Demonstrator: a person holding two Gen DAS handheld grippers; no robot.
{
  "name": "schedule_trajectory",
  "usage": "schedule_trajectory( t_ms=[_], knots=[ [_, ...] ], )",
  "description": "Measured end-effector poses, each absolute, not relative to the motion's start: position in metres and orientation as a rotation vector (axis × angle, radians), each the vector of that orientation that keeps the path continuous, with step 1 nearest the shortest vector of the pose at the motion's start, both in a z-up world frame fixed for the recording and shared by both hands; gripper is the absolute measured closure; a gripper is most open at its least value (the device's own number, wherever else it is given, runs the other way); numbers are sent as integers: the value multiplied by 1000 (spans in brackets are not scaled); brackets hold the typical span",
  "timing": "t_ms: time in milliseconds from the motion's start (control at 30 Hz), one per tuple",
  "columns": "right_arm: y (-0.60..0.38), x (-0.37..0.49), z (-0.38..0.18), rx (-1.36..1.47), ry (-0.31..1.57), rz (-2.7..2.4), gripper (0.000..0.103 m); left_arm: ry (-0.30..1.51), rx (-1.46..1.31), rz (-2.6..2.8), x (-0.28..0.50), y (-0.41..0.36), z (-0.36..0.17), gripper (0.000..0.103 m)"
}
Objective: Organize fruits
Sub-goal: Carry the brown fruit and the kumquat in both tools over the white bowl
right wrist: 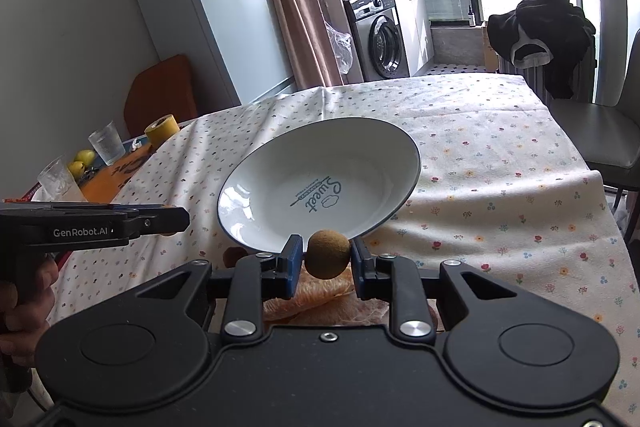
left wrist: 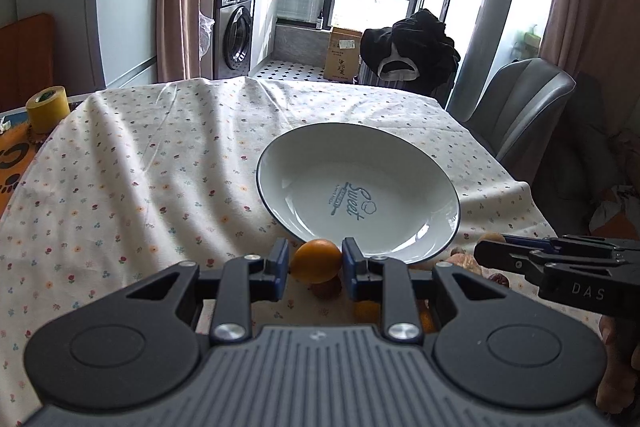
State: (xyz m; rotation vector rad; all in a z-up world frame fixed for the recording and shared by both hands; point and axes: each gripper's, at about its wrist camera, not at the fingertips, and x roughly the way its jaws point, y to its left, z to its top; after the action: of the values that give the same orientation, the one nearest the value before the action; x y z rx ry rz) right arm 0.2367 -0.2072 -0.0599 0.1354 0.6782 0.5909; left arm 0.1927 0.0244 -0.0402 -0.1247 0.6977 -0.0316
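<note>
Worktop: floral tablecloth (left wrist: 140, 155) is covering it, with a washing machine (left wrist: 235, 29) and bright windows standing behind.
Plate: white plate (left wrist: 320, 163) with a dark rim is sitting just ahead of both sets of fingers, holding nothing; only the printed word "Sweet" is showing inside.
Left gripper (left wrist: 316, 263): fingers are pinching an orange fruit (left wrist: 316, 261), holding it just short of the plate's near rim.
Right gripper (right wrist: 326, 261): fingers are pinching a round brown fruit (right wrist: 328, 254) at the plate's near edge.
Loose fruit: several pieces are lying below and behind the fingers, mostly hidden.
Yellow tape roll (left wrist: 48, 107): is standing far left of the left fingers.
</note>
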Motion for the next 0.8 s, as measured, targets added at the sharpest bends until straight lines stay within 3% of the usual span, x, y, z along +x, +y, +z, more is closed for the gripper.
schedule_trajectory(
  t_ms=[800],
  knots=[
    [-191,283,-72,130,701,589,79,752,-147,-65,247,14,-65,76]
  ],
)
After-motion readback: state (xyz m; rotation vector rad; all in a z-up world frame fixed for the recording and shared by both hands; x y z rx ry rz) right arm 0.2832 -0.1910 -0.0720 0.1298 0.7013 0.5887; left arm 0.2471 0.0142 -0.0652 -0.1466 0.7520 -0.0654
